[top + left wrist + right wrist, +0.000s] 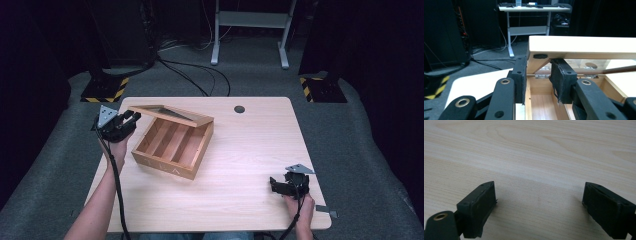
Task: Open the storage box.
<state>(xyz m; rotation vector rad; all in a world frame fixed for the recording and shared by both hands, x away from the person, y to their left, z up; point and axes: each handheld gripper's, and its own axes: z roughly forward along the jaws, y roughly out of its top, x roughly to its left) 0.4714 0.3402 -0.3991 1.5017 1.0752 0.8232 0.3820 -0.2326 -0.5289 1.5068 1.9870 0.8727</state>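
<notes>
Left hand-held gripper (537, 82) clamps the raised lid (584, 47) of the wooden box (172, 142) near the table's (250, 150) left edge; right hand-held gripper (539, 207) wide open.

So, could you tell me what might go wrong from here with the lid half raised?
The left gripper pinches only the corner of the lid, so the frame could slip out and drop onto the wooden box. Nothing steadies the box: the right gripper rests open on the table, far off, so the box could slide or tip.
</notes>
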